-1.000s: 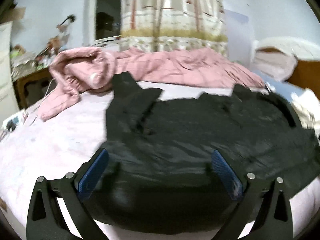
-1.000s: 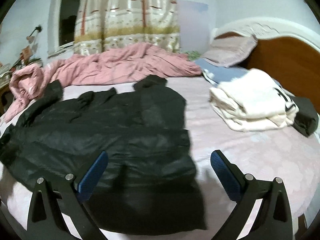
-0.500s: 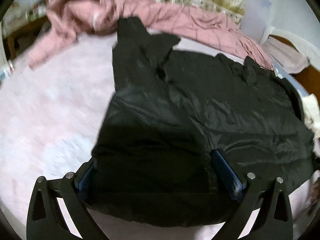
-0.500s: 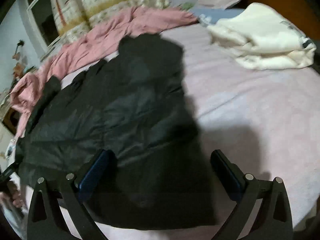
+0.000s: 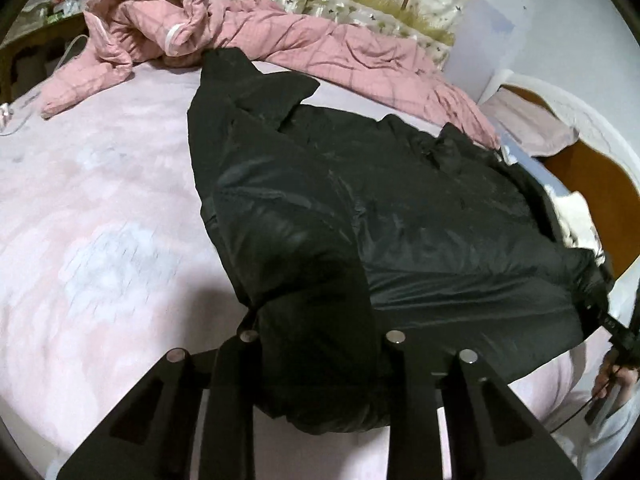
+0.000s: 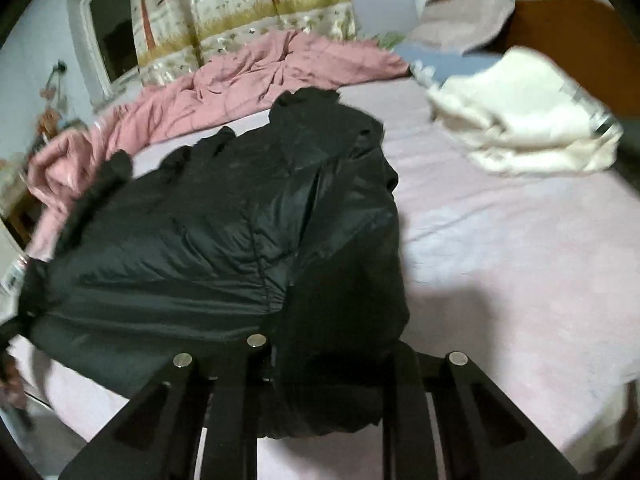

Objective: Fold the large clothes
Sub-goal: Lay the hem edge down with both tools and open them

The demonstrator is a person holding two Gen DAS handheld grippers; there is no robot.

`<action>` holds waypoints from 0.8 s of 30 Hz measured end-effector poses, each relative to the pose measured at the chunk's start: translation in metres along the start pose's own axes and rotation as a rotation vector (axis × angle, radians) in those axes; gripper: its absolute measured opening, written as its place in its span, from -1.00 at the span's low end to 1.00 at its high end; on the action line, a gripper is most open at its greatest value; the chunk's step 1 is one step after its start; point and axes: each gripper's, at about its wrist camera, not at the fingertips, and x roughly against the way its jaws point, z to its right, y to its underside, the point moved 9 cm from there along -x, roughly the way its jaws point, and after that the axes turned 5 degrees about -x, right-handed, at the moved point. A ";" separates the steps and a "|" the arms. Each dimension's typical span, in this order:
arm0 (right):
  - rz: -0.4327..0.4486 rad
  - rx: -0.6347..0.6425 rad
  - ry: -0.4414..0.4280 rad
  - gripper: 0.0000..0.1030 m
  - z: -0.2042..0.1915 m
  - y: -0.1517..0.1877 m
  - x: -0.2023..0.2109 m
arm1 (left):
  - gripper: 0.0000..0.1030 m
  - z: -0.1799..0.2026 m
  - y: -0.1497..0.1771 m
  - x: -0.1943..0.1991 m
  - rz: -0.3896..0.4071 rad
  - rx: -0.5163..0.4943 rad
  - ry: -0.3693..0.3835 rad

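1. Your left gripper point(image 5: 320, 360) is closing, and a bunched corner of the black puffer jacket point(image 5: 400, 208) fills the gap between its fingers, with fabric bulging out below them; the pads are hidden under the cloth, but the hem looks pinched
2. Your right gripper point(image 6: 328, 368) is closing too, with the jacket's other hem corner gathered between its fingers in the same way, the pads again buried in fabric
3. The jacket point(image 6: 224, 224) lies spread across the pink bed sheet point(image 5: 100, 220), its hem edge nearest you and lifted into folds at both gripped corners, its collar and sleeves toward the far side
4. One sleeve point(image 5: 240, 84) reaches up to the pink quilt point(image 5: 168, 28), its cuff touching or just short of it; you cannot tell which
5. The quilt lies crumpled along the far edge of the bed, below the patterned curtain point(image 6: 240, 8)
6. A folded cream garment point(image 6: 528, 124) lies on the sheet to the right of the jacket, well apart from it, near the wooden headboard point(image 6: 568, 36)
7. A pillow point(image 5: 528, 124) leans by the headboard in the left view
8. At the right edge of the left view your other hand point(image 5: 616, 380) shows, wrapped around the handle of the right gripper, just beyond the jacket's far hem corner
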 end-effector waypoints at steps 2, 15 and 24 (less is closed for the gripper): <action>-0.013 -0.015 0.005 -0.61 0.005 0.010 0.008 | -0.51 0.003 0.009 0.007 0.000 -0.014 -0.008; 0.099 0.025 0.198 0.52 0.032 0.002 0.020 | 0.58 -0.003 -0.004 0.021 0.143 -0.202 -0.315; 0.256 -0.057 0.076 0.65 0.036 -0.026 0.058 | 0.86 0.037 -0.040 0.063 0.272 -0.170 -0.166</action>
